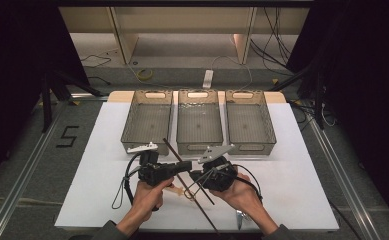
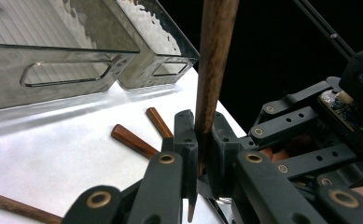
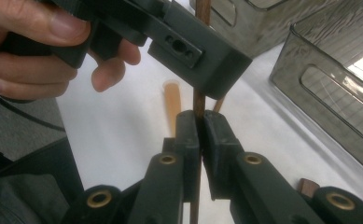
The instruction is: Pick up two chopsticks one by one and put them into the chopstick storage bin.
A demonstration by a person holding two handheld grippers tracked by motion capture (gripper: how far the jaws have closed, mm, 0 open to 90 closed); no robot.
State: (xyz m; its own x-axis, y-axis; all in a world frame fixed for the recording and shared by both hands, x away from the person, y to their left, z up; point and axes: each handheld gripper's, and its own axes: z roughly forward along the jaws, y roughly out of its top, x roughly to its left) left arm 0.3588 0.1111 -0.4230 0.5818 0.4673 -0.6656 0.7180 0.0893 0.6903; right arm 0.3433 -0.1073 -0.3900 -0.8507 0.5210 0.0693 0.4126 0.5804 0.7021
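A long dark brown chopstick (image 1: pixel 170 149) slants across the front of the white board (image 1: pixel 292 190). My left gripper (image 1: pixel 184 166) and right gripper (image 1: pixel 196 175) meet tip to tip at it. In the left gripper view the left gripper (image 2: pixel 201 126) is shut on a dark chopstick (image 2: pixel 214 60) that rises between its jaws. In the right gripper view the right gripper (image 3: pixel 200 116) is shut on a thin brown stick (image 3: pixel 198 100) that runs up behind the left gripper's body (image 3: pixel 184 46). It looks like the same stick.
Three grey see-through bins (image 1: pixel 127 127) (image 1: pixel 199 146) (image 1: pixel 252 146) stand side by side at the back of the board. Two more dark chopstick ends (image 2: pixel 132 140) (image 2: pixel 159 122) and a pale stick (image 3: pixel 172 102) lie on the board under the grippers. A small shiny item (image 1: pixel 240 218) lies near the front edge.
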